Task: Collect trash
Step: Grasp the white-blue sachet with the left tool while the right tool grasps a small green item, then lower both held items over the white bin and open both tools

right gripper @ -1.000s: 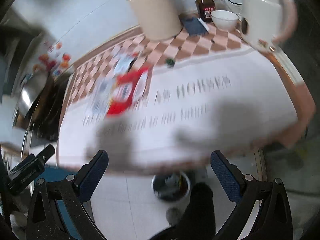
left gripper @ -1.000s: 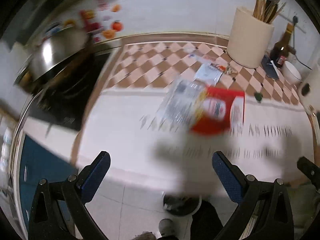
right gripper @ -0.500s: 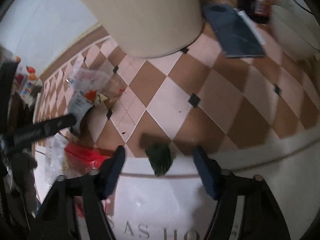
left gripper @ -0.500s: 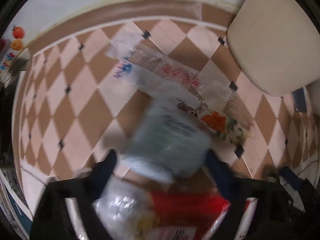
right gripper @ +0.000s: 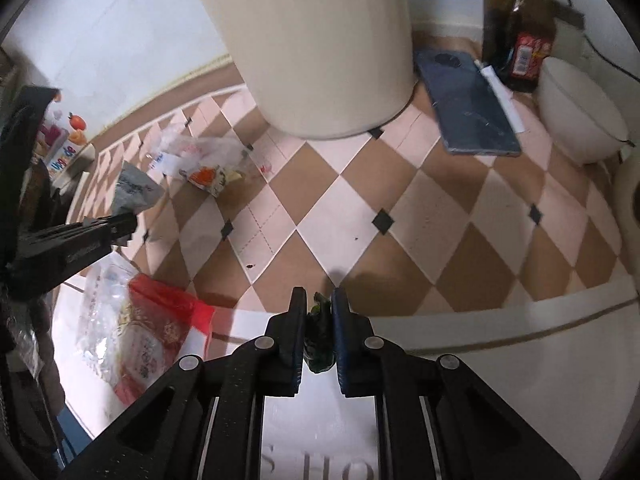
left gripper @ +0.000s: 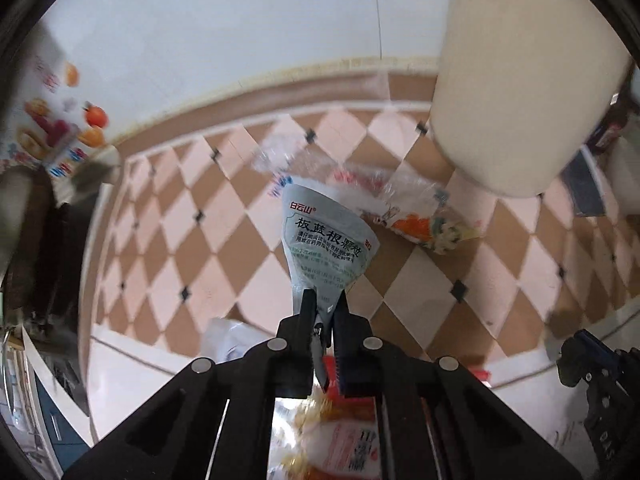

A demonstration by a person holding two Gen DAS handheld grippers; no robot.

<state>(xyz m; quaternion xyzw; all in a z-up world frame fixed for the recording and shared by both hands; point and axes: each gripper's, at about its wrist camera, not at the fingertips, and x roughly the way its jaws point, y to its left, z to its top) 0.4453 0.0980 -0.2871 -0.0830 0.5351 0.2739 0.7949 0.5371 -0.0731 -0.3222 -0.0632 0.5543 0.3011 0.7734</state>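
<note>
In the left wrist view my left gripper (left gripper: 324, 300) has its jaws closing, and the pads pinch the lower end of a pale blue-grey sachet (left gripper: 326, 236) with printed text, which stands up off the checkered counter. The right wrist view shows this gripper from the side (right gripper: 120, 220) with the sachet (right gripper: 134, 190) in it. My right gripper (right gripper: 319, 300) is also closing, its pads pressed on a small dark green crumpled scrap (right gripper: 319, 332) at the counter's pale border. A clear wrapper with orange print (left gripper: 420, 224) lies beyond the sachet. A red and clear bag (right gripper: 160, 320) lies between the grippers.
A tall cream utensil holder (right gripper: 320, 40) stands just behind the trash. To its right are a dark blue phone (right gripper: 472, 112), a brown bottle (right gripper: 516, 32) and a white bowl (right gripper: 580, 120). A white wall with fruit stickers (left gripper: 92, 120) bounds the back.
Both grippers came down from over the counter's front edge onto the checkered area and went from wide open to closed, the left on the sachet, the right on the green scrap.
</note>
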